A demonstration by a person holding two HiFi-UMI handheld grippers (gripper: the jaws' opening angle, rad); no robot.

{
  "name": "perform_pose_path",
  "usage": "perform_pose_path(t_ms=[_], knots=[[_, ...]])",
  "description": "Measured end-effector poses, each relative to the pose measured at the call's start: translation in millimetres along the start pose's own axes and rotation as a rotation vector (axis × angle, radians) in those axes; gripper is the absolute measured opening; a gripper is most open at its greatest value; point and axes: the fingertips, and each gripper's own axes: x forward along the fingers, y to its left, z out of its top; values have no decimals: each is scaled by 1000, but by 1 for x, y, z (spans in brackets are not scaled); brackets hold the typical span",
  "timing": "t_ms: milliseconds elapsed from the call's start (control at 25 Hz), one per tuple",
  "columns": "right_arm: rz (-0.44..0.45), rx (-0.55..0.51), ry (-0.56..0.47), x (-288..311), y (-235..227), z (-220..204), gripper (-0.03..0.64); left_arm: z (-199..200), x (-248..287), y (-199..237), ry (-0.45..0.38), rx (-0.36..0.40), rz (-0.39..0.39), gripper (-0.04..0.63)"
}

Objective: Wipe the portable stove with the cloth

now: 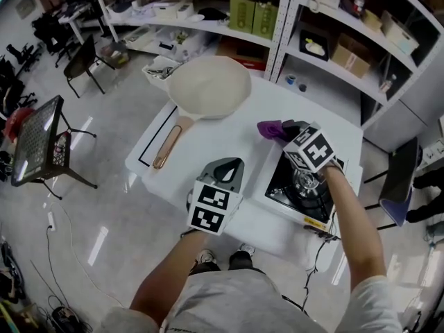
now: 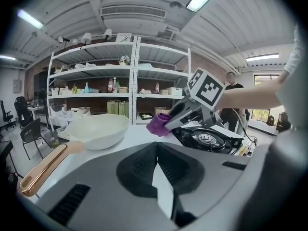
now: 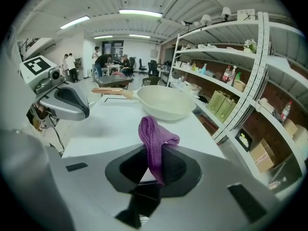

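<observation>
Two grippers are over the white table (image 1: 208,134), and only one of them has anything in it. The right gripper (image 1: 281,130) has its jaws clamped on the purple cloth (image 1: 269,128). In the right gripper view the cloth (image 3: 153,138) runs up out of the pinch between the pads of the right gripper (image 3: 154,165) and flops over to one side. In the head view the cloth sits at the stove's far left corner, over the table top rather than over the burner. Whether it touches the table I cannot tell. The stove (image 1: 302,189) sits at the right end of the table, black top and round burner showing, with the person's right forearm reaching across above it. Over to the left gripper (image 1: 229,166), which is near the front edge of the table, just left of the stove. In its own view the left gripper (image 2: 156,150) has its jaws together with nothing between them. From that same view you get the stove (image 2: 207,139) ahead to the right, and the cloth (image 2: 158,124) hanging from the other gripper. Further back on the table is a cream pan (image 1: 208,87) with its copper-coloured handle (image 1: 166,146) pointing toward the front left corner. It is well apart from the stove and from both grippers. Shelves (image 1: 277,19) stand behind the table.
</observation>
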Motion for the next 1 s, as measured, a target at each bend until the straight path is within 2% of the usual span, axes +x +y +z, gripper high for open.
perform_pose_path(t_ms=[280,1000], knots=[[27,36,7,-4,31,-6,61,-5,-12,-6,-9,7,-33,5],[26,75,44,-18,113,-9,61,-18,-60,-8,-27,24,-99,5]])
